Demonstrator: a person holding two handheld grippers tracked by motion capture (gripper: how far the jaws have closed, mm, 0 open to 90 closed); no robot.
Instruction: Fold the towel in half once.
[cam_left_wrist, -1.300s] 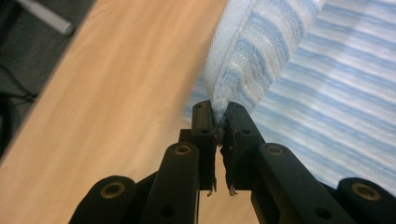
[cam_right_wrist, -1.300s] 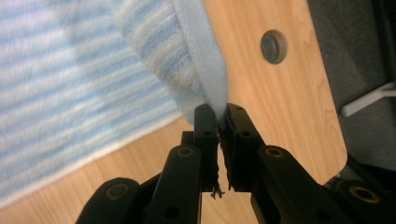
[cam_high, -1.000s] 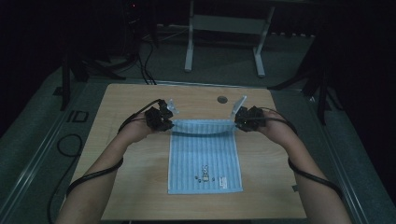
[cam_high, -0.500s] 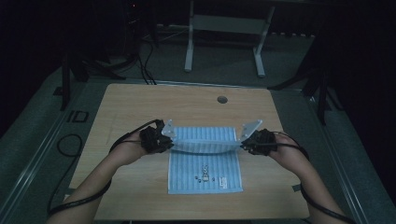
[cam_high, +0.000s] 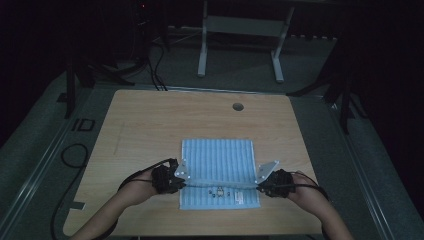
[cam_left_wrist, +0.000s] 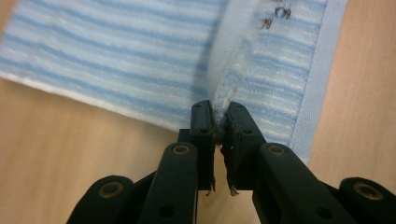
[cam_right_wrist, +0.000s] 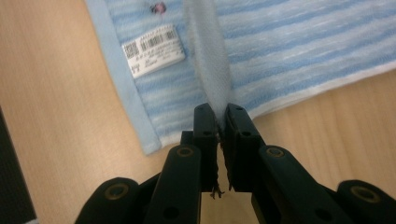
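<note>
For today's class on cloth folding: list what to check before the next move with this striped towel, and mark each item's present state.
1. Left gripper fingers clamped on the towel edge: ok.
2. Right gripper fingers clamped on the edge: ok.
3. Carried edge level between both grippers in the high view: ok.
4. Carried edge lined up with the near hem: not ok, label uncovered.
5. Table bare around the towel: ok.
6. Fold crease flat: cannot tell.

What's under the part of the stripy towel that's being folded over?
More of the same blue striped towel, lying flat on the wooden table. Near the front edge a white label shows. The table beneath the towel is covered, so nothing there can be seen.
</note>
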